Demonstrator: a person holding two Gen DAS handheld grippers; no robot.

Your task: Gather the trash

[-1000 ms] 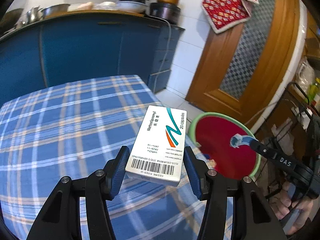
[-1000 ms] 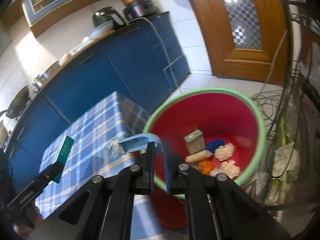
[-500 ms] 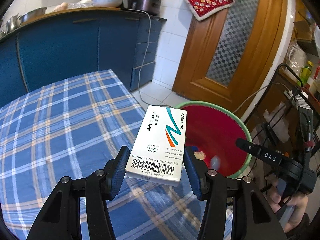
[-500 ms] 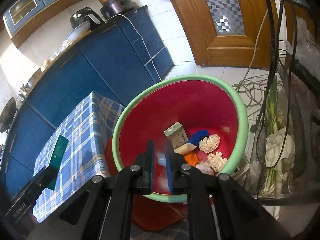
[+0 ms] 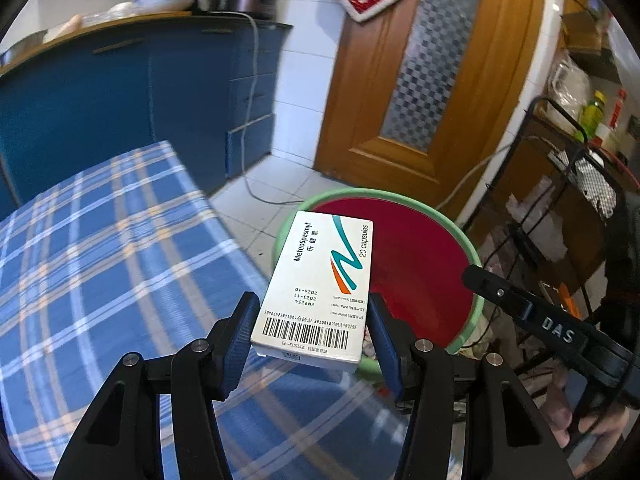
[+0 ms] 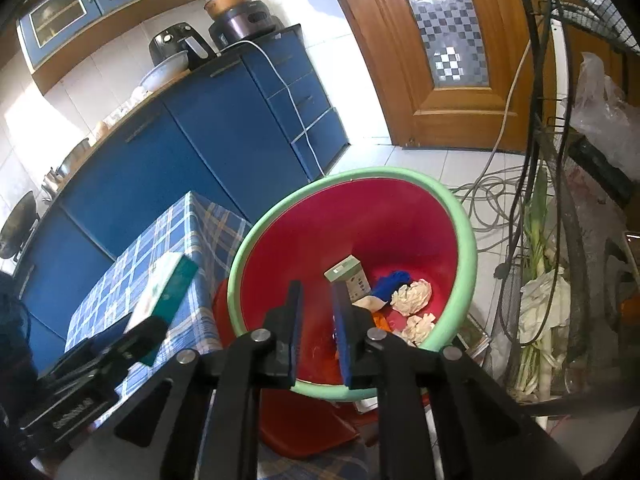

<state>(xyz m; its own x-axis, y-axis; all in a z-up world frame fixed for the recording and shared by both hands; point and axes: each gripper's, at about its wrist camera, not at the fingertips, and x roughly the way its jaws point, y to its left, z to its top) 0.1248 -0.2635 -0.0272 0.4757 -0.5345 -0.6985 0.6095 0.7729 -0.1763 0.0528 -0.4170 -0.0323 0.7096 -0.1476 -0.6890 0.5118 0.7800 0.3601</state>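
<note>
My left gripper [image 5: 314, 312] is shut on a white medicine box [image 5: 320, 288] and holds it at the table's right edge, beside the red bin with a green rim [image 5: 472, 256]. The box also shows in the right wrist view [image 6: 164, 292], with a green side. My right gripper [image 6: 316, 304] is open and empty, above the near side of the bin [image 6: 464, 232]. Inside lie a small carton [image 6: 348, 280], a blue scrap [image 6: 394, 282] and crumpled paper balls [image 6: 412, 296]. The right gripper shows at the right of the left wrist view [image 5: 472, 276].
The blue plaid table [image 5: 100, 260] lies to the left. Blue cabinets [image 6: 192, 148] stand behind it, a wooden door [image 5: 420, 80] behind the bin. A black wire rack [image 6: 560, 160] and loose cables [image 6: 492, 208] crowd the right side.
My right gripper has let go of the light-blue scrap over the bin and its jaws have opened. My left gripper has carried the box rightward to the table's edge by the bin.
</note>
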